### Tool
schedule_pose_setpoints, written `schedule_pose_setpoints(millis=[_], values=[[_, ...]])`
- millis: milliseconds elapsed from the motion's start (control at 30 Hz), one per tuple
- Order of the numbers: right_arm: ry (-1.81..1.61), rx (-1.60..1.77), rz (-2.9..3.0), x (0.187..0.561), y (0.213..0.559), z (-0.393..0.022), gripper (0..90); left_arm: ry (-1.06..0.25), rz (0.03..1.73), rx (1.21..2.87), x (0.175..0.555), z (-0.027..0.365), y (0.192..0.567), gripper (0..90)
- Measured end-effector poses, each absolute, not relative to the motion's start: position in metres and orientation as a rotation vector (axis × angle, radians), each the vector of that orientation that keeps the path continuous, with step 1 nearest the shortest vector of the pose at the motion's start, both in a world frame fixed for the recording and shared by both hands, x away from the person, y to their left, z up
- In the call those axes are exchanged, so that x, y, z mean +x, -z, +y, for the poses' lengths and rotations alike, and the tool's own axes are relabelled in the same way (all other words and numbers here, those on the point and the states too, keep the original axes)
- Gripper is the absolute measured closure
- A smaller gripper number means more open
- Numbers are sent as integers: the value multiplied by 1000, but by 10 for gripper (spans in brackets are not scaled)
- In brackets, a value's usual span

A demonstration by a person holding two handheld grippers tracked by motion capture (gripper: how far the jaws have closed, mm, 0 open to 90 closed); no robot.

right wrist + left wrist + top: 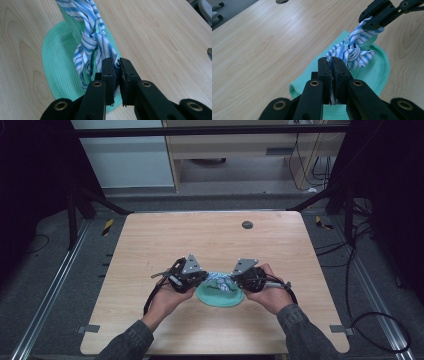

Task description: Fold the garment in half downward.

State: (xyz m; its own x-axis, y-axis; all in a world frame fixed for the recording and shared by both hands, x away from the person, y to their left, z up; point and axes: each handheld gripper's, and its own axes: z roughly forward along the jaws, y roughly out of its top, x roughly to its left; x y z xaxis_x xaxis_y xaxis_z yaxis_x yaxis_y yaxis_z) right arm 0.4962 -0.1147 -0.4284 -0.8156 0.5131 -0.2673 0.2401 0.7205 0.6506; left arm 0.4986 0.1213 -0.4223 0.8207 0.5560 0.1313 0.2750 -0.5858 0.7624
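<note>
A blue-and-white striped cloth is twisted into a knot above a green waffle cloth that lies on the wooden table. My left gripper is shut on one end of the striped cloth. My right gripper is shut on the other end of the striped cloth, above the green cloth. In the high view the left gripper and the right gripper face each other over the green cloth, with the striped cloth stretched between them.
The wooden table has a round grommet hole near its far edge. Cables trail from both grippers. Black frame legs and floor cables surround the table.
</note>
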Motion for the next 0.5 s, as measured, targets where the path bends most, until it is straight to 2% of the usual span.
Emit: schedule_pose_setpoints(millis=[500], values=[[-857,574,2504,490,436,-114,822,-469,601,2204,489,123,431,860]])
